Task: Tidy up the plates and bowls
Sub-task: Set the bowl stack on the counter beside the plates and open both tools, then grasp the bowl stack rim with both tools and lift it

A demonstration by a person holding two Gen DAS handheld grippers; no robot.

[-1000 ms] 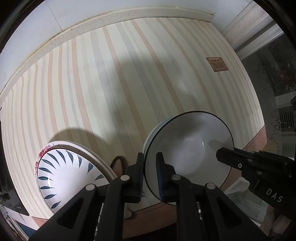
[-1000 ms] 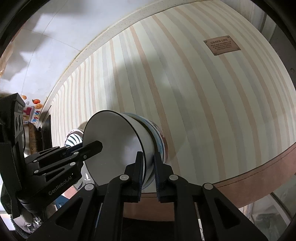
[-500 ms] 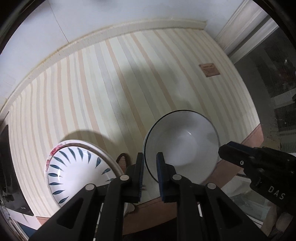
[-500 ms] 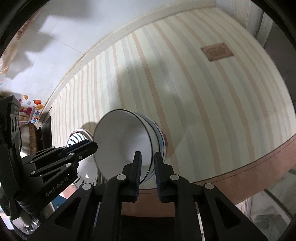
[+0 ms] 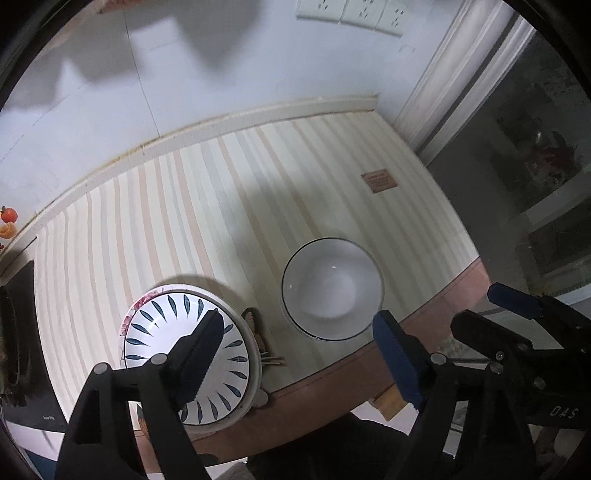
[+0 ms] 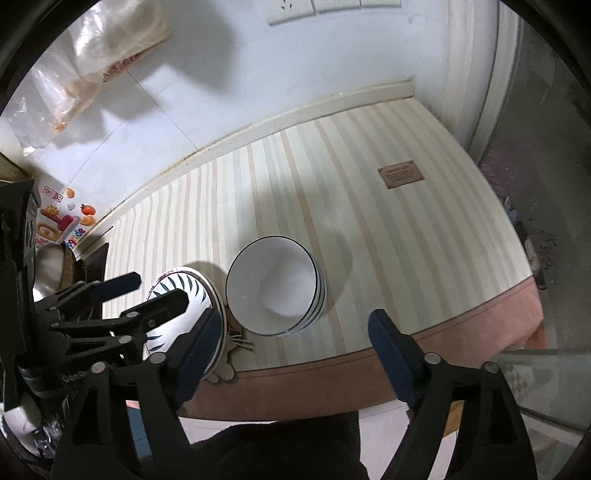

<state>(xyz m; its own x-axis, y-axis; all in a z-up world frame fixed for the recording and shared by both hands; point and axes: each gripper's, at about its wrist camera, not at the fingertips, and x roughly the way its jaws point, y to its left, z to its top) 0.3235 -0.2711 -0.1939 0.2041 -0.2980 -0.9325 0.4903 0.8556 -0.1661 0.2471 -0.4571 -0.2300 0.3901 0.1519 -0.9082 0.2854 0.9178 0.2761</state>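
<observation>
A stack of white bowls with dark rims (image 5: 331,288) stands on the striped mat near the table's front edge; it also shows in the right wrist view (image 6: 275,285). A stack of plates, the top one with a blue leaf pattern (image 5: 173,328), lies to its left, also in the right wrist view (image 6: 184,291). My left gripper (image 5: 299,354) is open and empty, held above and in front of the bowls. My right gripper (image 6: 291,350) is open and empty, likewise back from the bowls. Each gripper shows at the edge of the other's view.
The striped mat (image 5: 207,221) carries a small brown label (image 5: 379,181) at the far right. A brown woven coaster (image 5: 255,325) lies between plates and bowls. A white tiled wall with sockets (image 6: 314,7) is behind. A dark stove (image 5: 18,332) is at the left.
Both grippers let go of the bowl's rim, opened wide and pulled back and up. The bowl now rests upright on the stack.
</observation>
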